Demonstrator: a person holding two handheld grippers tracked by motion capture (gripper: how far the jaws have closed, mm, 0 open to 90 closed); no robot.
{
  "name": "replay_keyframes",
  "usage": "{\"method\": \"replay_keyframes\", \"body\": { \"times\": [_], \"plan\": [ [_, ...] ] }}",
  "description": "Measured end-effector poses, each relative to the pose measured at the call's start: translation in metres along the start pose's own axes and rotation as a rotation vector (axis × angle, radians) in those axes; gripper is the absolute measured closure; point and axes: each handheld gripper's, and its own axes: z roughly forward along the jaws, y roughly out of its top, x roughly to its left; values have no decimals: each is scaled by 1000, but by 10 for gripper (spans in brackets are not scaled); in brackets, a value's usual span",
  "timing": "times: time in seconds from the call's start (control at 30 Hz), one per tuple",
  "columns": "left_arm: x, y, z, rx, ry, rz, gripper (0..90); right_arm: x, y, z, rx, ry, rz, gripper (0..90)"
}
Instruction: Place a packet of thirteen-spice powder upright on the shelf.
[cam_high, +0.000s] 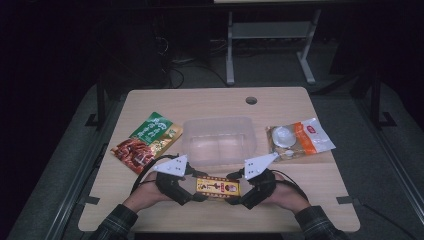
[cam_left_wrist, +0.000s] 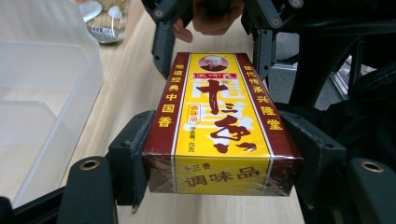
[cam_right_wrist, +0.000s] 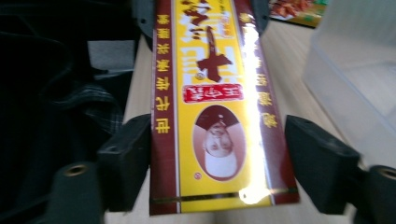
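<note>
Bracketing one seasoning box (cam_high: 217, 187) near the worktop's (cam_high: 320, 200) front edge: left claw (cam_high: 200, 194) pressing its end, right claw (cam_high: 232, 196) slack around the other. Clear tub (cam_high: 220, 140) just behind, packets flanking; dark floor all round.

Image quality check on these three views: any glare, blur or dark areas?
High view: dim, floor beyond the table almost black. Left gripper view: bright, the yellow box sharp, print readable. Right gripper view: soft blur, with a white glare streak down the box's wrap; the clear tub is washed out.
</note>
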Motion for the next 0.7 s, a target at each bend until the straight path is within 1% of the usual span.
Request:
{"method": "replay_keyframes", "body": {
  "times": [0.03, 0.1, 0.17, 0.2, 0.27, 0.3, 0.33, 0.47, 0.53, 0.57, 0.63, 0.7],
  "plan": [
    [0, -1, -1, 0, 1, -6, 318, -1, -1, 0, 2, -8, 10, 172],
    [0, -2, -2, 4, 12, -17, 318, -1, -3, -2, 22, -31, 35, 145],
    [1, -4, -3, 10, 20, -31, 318, -1, -7, -5, 44, -69, 42, 140],
    [1, -5, -4, 13, 24, -34, 318, 0, -10, -9, 44, -89, 46, 138],
    [3, -6, -5, 16, 46, -48, 318, 2, -16, -15, 48, -92, 84, 137],
    [3, -6, -5, 16, 46, -48, 318, 2, -16, -15, 48, -92, 84, 137],
    [5, -6, -6, 19, 56, -49, 318, 4, -23, -22, 55, -117, 111, 137],
    [8, -5, -5, 26, 75, -49, 318, 9, -31, -28, 67, -145, 144, 140],
    [8, -4, -5, 36, 86, -52, 318, 13, -36, -30, 70, -164, 146, 142],
    [8, -3, -5, 42, 91, -51, 318, 15, -38, -31, 75, -168, 163, 142],
    [11, -2, -6, 38, 95, -63, 318, 19, -43, -31, 88, -207, 181, 145],
    [12, -2, -5, 32, 103, -74, 318, 20, -48, -31, 112, -259, 223, 145]
  ]
}}
